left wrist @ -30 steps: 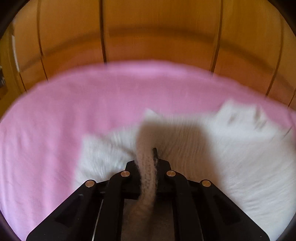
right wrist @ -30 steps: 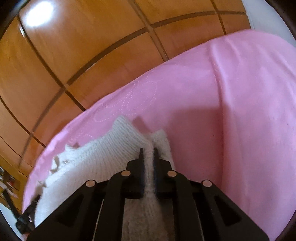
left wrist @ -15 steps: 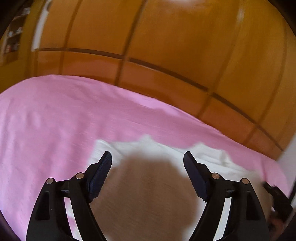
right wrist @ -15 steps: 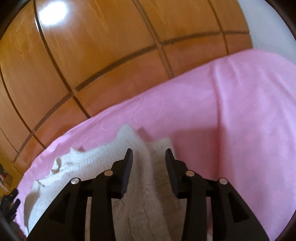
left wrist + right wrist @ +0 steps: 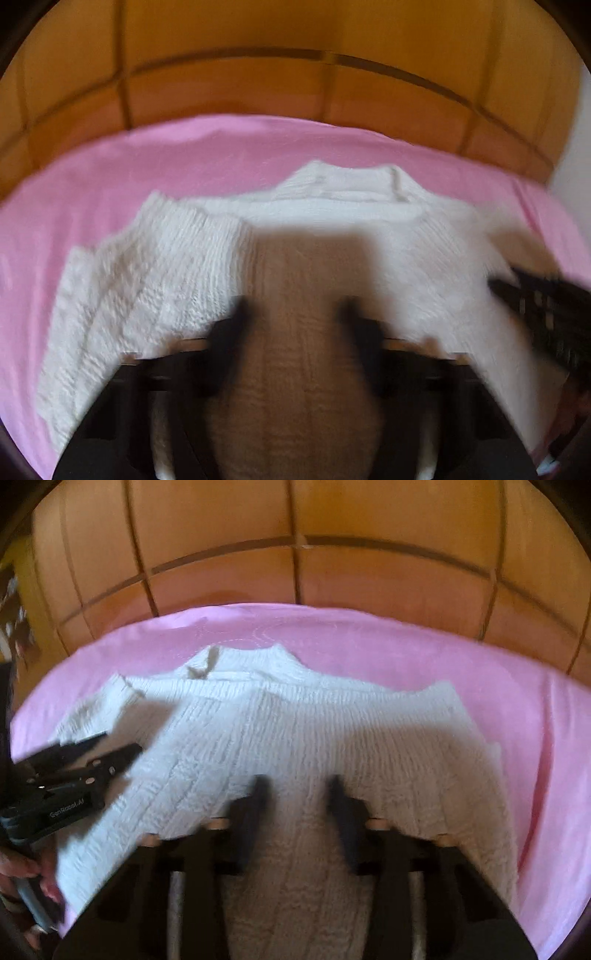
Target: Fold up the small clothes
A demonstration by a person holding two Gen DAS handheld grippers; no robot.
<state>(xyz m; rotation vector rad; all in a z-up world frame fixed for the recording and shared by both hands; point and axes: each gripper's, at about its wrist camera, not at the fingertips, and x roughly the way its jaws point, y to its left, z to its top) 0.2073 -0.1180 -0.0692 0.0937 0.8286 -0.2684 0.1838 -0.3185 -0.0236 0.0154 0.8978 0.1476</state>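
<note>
White ribbed-knit sweater [image 5: 295,731] on a plain pink sheet [image 5: 406,646], orange-brown wooden panelling [image 5: 295,535] behind

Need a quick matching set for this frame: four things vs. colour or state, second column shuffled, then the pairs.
Column 1:
1. knit sweater
2. bed sheet
3. wooden panelling
4. right gripper

Column 2:
A. orange-brown, behind the bed
B. open, nothing between its fingers
C. white, lying spread flat
D. pink, under the garment

Pairs: 1-C, 2-D, 3-A, 4-B

The left gripper is open too, over the sweater's left side.
</note>
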